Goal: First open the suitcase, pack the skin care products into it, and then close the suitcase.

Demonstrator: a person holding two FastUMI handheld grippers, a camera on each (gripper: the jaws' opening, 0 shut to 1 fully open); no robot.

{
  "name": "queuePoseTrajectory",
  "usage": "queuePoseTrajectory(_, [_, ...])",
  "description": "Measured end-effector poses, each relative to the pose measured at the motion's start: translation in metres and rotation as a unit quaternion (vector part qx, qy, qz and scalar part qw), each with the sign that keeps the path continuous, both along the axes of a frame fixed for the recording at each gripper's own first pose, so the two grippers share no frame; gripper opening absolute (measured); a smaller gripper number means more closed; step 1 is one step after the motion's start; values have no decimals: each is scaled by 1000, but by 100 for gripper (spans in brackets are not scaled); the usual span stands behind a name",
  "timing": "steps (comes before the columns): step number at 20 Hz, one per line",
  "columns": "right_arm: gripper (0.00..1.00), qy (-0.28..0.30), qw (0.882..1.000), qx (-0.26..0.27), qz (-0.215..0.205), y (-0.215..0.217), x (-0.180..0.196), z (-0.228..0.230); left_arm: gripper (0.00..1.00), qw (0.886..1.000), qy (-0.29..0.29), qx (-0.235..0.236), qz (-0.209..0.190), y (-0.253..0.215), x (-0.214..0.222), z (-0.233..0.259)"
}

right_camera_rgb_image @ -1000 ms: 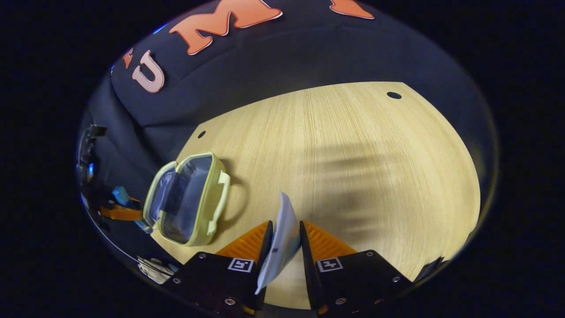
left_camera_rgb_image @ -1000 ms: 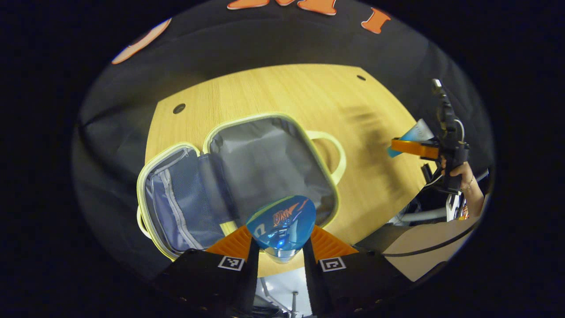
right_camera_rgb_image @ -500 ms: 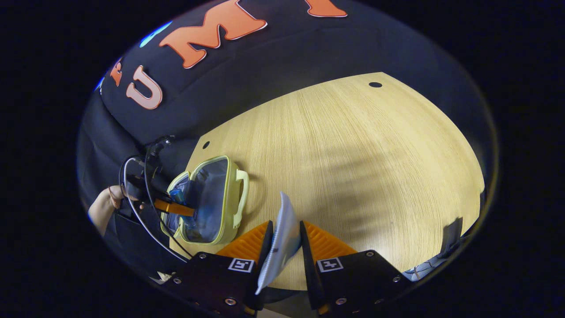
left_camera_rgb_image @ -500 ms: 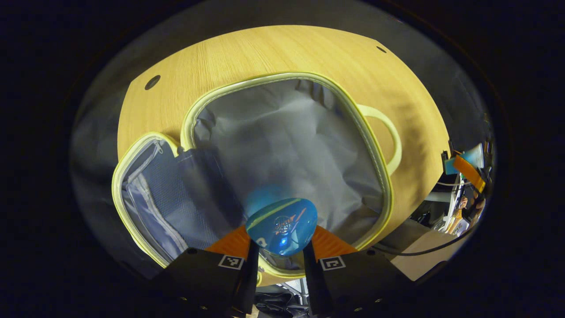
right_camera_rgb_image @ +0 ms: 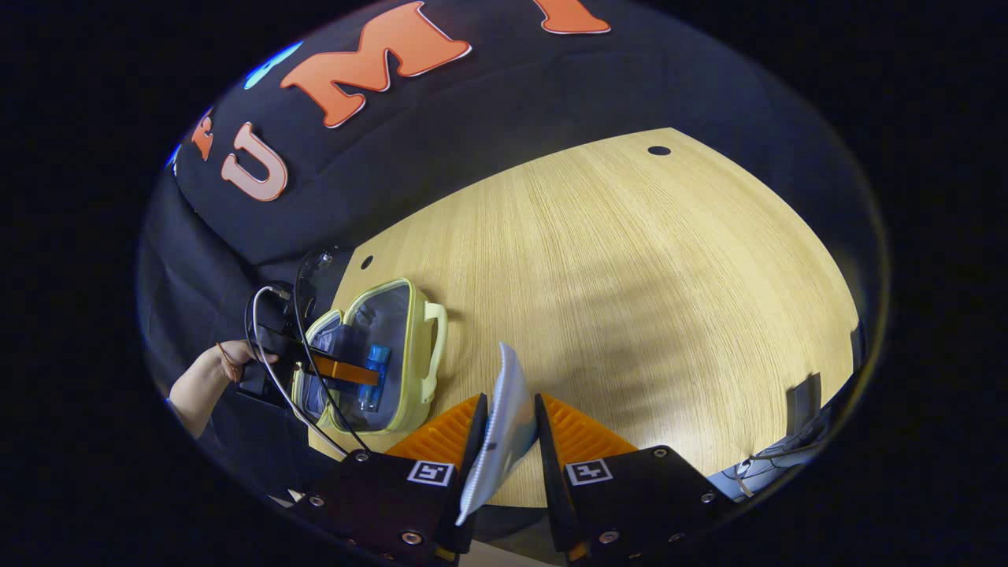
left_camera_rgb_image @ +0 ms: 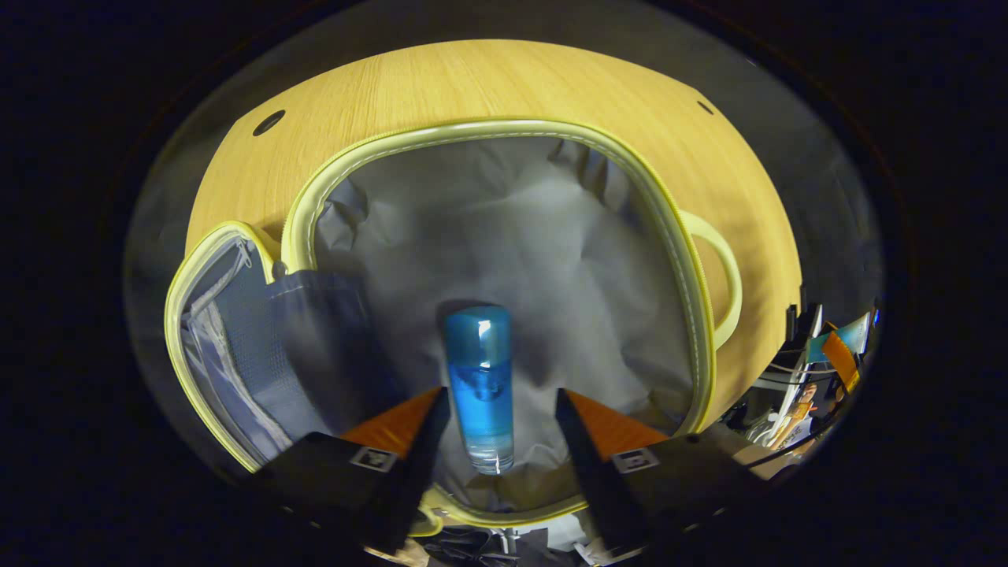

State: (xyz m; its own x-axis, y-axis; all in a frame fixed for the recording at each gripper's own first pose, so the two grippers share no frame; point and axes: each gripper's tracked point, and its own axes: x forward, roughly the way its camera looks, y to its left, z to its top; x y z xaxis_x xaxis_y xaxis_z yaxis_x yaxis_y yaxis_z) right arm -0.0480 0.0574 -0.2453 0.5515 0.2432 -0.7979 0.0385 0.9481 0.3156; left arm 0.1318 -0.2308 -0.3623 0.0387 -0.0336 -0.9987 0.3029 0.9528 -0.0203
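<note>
1. Blue bottle (left_camera_rgb_image: 480,378) lies on the open suitcase's (left_camera_rgb_image: 504,130) grey lining, left gripper (left_camera_rgb_image: 494,409) jaws spread wide around it.
2. Right gripper (right_camera_rgb_image: 505,421) jaws pinch a white tube (right_camera_rgb_image: 504,417) over the counter (right_camera_rgb_image: 630,276).

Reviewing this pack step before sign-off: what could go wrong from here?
1. The blue bottle lies loose on the suitcase lining between the open left gripper fingers; it may roll or catch on withdrawal.
2. The right gripper pinches the flat packet by one thin edge, far from the suitcase; it could slip in transit.
</note>
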Motion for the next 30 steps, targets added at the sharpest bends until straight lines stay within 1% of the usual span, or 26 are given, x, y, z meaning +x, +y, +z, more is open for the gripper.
queuePoseTrajectory(1, [38,-3,1000,-4,8,3,3,3,100,1000,-11,-3,-4,-3,-3,5])
queuePoseTrajectory(3, [38,-8,999,-10,33,9,9,15,98,999,-41,-17,-7,-9,-9,20])
queuePoseTrajectory(5, [38,-13,998,-5,58,18,20,32,98,996,-77,-40,-5,-15,-18,44])
queuePoseTrajectory(8, [38,-15,995,24,96,49,42,62,98,986,-140,-87,19,-14,-36,90])
queuePoseTrajectory(10, [38,-17,991,24,132,73,60,77,98,976,-190,-101,43,0,-42,122])
queuePoseTrajectory(12, [38,-19,985,27,168,106,75,91,98,966,-224,-106,72,22,-58,144])
queuePoseTrajectory(14, [38,-14,980,43,196,144,88,102,98,958,-245,-112,95,50,-76,159])
queuePoseTrajectory(16, [37,3,973,51,225,181,97,100,98,951,-263,-99,126,86,-99,168])
queuePoseTrajectory(18, [38,35,966,42,254,209,95,81,98,945,-277,-86,151,124,-126,180])
queuePoseTrajectory(20, [38,80,958,27,273,228,87,47,98,938,-293,-75,169,155,-145,190])
queuePoseTrajectory(22, [38,120,953,4,277,238,81,14,98,934,-299,-59,188,178,-165,189])
queuePoseTrajectory(24, [38,159,945,-7,285,250,72,-19,98,930,-299,-51,210,195,-188,186])
queuePoseTrajectory(25, [38,182,939,-10,291,256,67,-40,98,928,-296,-49,220,202,-201,187])
queuePoseTrajectory(28, [38,234,930,-47,279,258,60,-95,98,923,-293,-36,247,224,-224,178])
queuePoseTrajectory(30, [38,252,925,-71,276,255,58,-118,98,920,-294,-32,258,232,-235,176])
